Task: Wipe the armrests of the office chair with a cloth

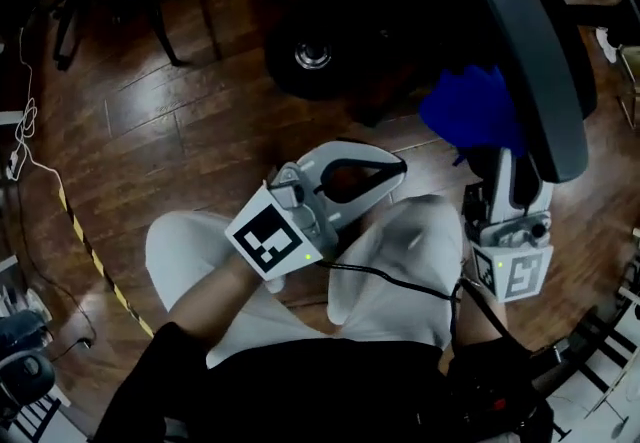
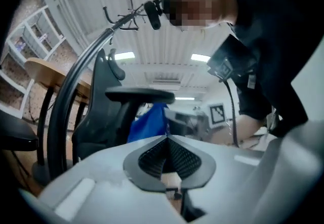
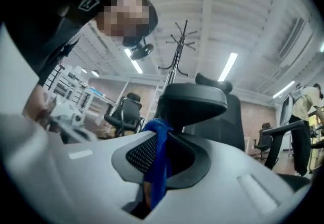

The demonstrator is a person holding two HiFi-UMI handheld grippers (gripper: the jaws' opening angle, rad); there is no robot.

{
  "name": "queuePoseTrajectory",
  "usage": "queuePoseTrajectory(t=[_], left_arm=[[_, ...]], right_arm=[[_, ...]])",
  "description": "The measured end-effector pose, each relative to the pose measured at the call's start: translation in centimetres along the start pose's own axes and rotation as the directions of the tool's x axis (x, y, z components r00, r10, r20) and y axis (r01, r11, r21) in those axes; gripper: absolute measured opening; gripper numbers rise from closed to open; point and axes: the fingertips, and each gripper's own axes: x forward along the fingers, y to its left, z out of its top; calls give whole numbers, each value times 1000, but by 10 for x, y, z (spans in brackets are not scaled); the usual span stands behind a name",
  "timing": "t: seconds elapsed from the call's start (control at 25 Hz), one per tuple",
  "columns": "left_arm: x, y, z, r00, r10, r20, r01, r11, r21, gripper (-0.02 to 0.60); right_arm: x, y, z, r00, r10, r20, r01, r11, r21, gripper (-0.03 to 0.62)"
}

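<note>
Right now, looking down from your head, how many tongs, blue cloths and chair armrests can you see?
Tongs: 2, the left tongs and the right tongs
Blue cloth: 1
Armrest: 1
Total: 4

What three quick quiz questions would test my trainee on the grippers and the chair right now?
1. True or false: the left gripper has its jaws wide apart.
2. The right gripper is shut on: A) a cable, B) the blue cloth, C) nothing.
3. Fill in: just beyond the cloth in the right gripper view stands a black ____.
Key: 1 false, they are together with nothing between them. 2 B. 3 armrest.
</note>
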Motion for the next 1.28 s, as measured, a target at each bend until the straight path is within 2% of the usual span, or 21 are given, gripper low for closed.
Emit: queuePoseTrajectory(t=[0.08,0.16,0.28,0.44,0.52,0.64,0.8,0.92,1.04,1.08,1.16,1.24,1.28], left_arm=[[2,-3,-31,996,-39,-79,45,995,84,6],[5,-3,-19,998,-50,-25,52,992,117,6],[7,8,1,998,-15,62,8,994,105,6],[1,18,-9,999,-2,38,-2,995,95,6],[2,24,-12,999,-1,47,-3,997,77,6],[6,29,-18,999,-7,52,4,998,63,6],[7,26,-29,999,-32,20,30,996,89,6],[11,30,-31,999,-35,37,34,999,33,6],[13,30,-34,998,-46,35,45,999,6,6],[14,29,-35,998,-49,27,49,999,16,6],[14,29,-38,999,-52,9,52,997,51,6],[13,33,-39,999,-45,1,45,996,73,6],[12,35,-38,999,-40,3,40,997,73,6]], right_arm=[[5,-10,1,986,-69,149,67,998,14,44],[11,-13,7,964,-99,248,94,995,31,44],[26,-16,12,954,-93,286,93,996,14,44],[45,-16,4,953,-100,285,106,994,-5,44],[50,-17,-5,958,-104,266,137,985,-109,44],[54,-16,-13,967,-102,232,177,927,-330,44],[71,4,-28,982,-82,173,147,900,-410,44],[82,19,-67,996,-79,38,87,845,-527,44],[83,22,-83,993,-121,-8,93,803,-588,44],[83,21,-84,991,-137,-8,107,804,-584,44],[82,21,-93,984,-175,-26,134,835,-534,44],[83,23,-111,974,-214,-78,152,868,-473,44],[84,24,-122,967,-232,-110,157,873,-461,44]])
